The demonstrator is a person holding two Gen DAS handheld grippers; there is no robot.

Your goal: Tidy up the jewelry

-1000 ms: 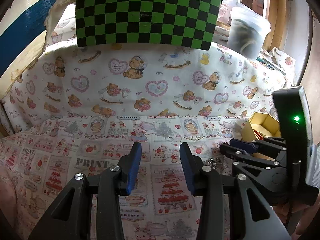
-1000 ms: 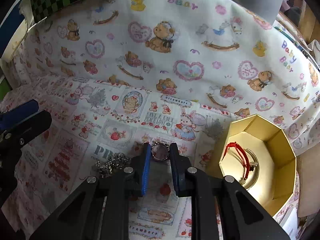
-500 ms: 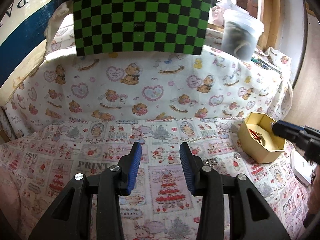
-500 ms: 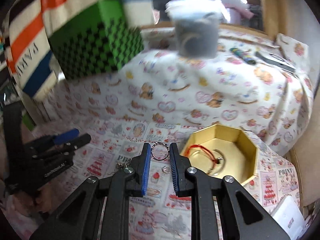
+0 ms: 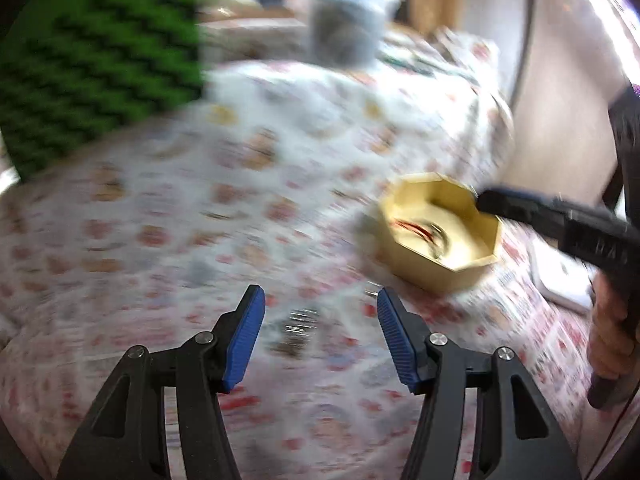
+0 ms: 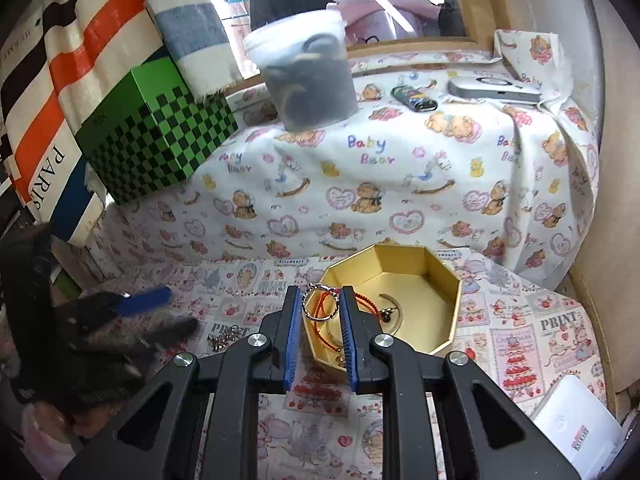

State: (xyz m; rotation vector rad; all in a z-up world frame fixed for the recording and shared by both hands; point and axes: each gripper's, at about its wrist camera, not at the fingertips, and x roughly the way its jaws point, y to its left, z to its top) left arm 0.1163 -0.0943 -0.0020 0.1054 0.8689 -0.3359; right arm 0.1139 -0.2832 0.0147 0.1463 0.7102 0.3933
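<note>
My right gripper (image 6: 320, 300) is shut on a silver beaded bracelet (image 6: 318, 302) and holds it over the near rim of the gold octagonal box (image 6: 416, 276). A red cord bracelet (image 6: 360, 300) and another piece lie in the box. In the blurred left wrist view, my left gripper (image 5: 320, 308) is open and empty above a small pile of silver jewelry (image 5: 296, 332) on the printed cloth. The gold box (image 5: 472, 272) is to its right, with the right gripper's tips (image 5: 492, 202) at its far rim. The silver pile also shows in the right wrist view (image 6: 224, 338).
A green checkered box (image 6: 156, 136) and a lidded plastic tub (image 6: 308, 80) stand on the raised ledge behind. A lighter (image 6: 414, 98) and a grey device (image 6: 494, 90) lie on the ledge. A white card (image 6: 576, 424) is at the front right.
My right gripper has carried the bracelet up and right, from the cloth to over the gold box. My left gripper has opened wider and swung right toward the silver pile.
</note>
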